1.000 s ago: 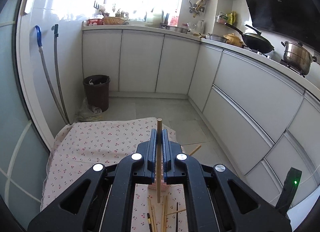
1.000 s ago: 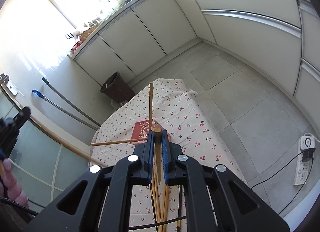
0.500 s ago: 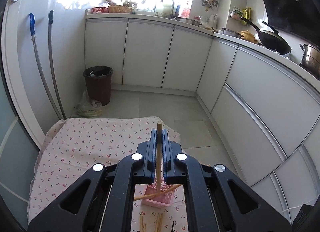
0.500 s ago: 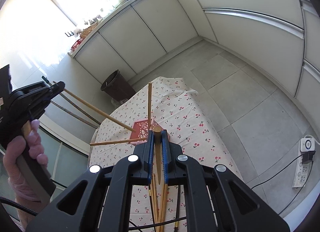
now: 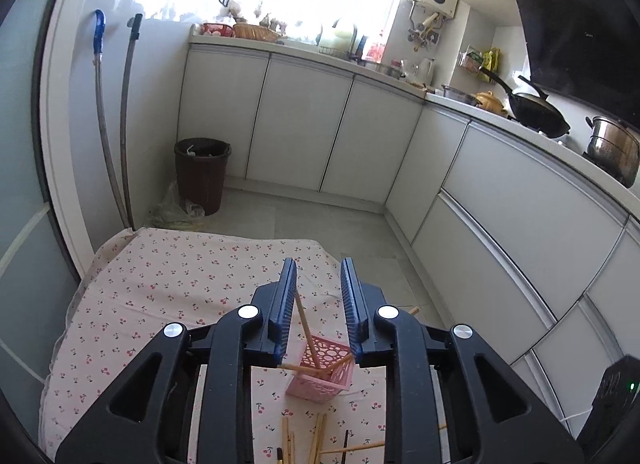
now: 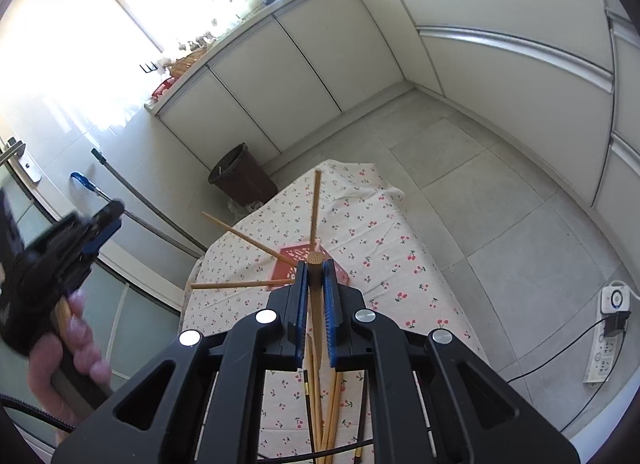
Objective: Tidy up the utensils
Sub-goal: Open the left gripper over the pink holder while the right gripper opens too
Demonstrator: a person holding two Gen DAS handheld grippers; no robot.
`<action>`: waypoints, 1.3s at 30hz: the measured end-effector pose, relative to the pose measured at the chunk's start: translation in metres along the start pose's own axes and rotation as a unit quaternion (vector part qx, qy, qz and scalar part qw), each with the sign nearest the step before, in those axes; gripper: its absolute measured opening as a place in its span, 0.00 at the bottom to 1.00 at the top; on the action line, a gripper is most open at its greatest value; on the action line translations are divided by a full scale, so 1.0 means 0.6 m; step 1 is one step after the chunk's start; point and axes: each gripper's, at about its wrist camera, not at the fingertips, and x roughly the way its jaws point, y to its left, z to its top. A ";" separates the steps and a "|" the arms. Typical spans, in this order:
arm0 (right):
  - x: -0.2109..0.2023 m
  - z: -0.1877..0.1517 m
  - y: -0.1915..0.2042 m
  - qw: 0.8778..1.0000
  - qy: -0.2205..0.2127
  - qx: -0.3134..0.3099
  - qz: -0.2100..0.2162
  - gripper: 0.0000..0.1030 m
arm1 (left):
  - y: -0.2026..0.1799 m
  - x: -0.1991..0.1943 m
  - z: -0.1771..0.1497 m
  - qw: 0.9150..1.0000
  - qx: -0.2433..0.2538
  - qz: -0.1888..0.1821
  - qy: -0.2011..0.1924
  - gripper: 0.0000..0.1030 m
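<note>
A pink perforated holder (image 5: 322,378) stands on the cherry-print tablecloth (image 5: 168,284); it also shows in the right wrist view (image 6: 294,264). Three wooden chopsticks lean out of the holder (image 6: 316,204). My left gripper (image 5: 318,296) is open and empty above the holder; a chopstick (image 5: 306,328) stands in the holder below its jaws. It appears at the left of the right wrist view (image 6: 94,230). My right gripper (image 6: 315,288) is shut on a wooden chopstick (image 6: 316,304) just in front of the holder. Several loose chopsticks (image 6: 326,412) lie on the cloth below.
A brown waste bin (image 5: 202,174) stands on the floor beyond the table. White cabinets (image 5: 304,136) run along the back and right. Two mop handles (image 5: 116,124) lean at the left wall. A power strip (image 6: 610,336) lies on the floor at right.
My left gripper opened and let its chopstick go into the pink holder, then drew back to the left. My right gripper stays shut on its chopstick, hardly moved.
</note>
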 end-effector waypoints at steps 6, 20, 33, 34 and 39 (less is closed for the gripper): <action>-0.037 0.037 0.055 0.998 -0.047 -0.030 0.000 0.08 | 0.056 -0.044 -0.039 1.000 -0.015 -0.001 -0.007 0.26; 0.013 0.167 0.137 0.991 -0.114 -0.061 -0.035 0.08 | 0.179 0.021 -0.102 0.995 -0.063 0.032 0.065 0.27; 0.116 0.100 0.132 0.992 -0.066 -0.089 -0.054 0.16 | 0.147 0.051 -0.120 0.994 -0.043 0.010 0.099 0.29; 0.115 0.091 0.134 0.992 -0.061 -0.095 -0.057 0.16 | 0.140 0.051 -0.121 0.994 -0.039 0.006 0.099 0.30; 0.123 0.042 0.130 0.989 -0.028 -0.118 -0.084 0.16 | 0.110 0.053 -0.135 0.994 -0.017 -0.005 0.111 0.34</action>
